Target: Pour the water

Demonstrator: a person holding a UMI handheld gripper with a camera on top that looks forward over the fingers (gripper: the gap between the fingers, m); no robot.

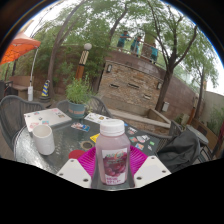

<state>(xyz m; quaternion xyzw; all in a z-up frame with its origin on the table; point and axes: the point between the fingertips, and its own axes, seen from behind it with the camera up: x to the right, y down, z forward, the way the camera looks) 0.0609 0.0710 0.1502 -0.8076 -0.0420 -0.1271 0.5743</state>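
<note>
A plastic bottle with a white cap and a pink fruit label stands upright between my fingers, filling the gap. My gripper is shut on the bottle, with a magenta pad pressed against each side of it. Its base is hidden below the fingers. A white cup stands upright on the round glass table, to the left of the bottle and a little beyond the fingers.
Flat white packs and small colourful items lie further back on the table. A potted plant stands at its far side, with metal chairs around. Beyond are a stone wall, trees and an orange umbrella.
</note>
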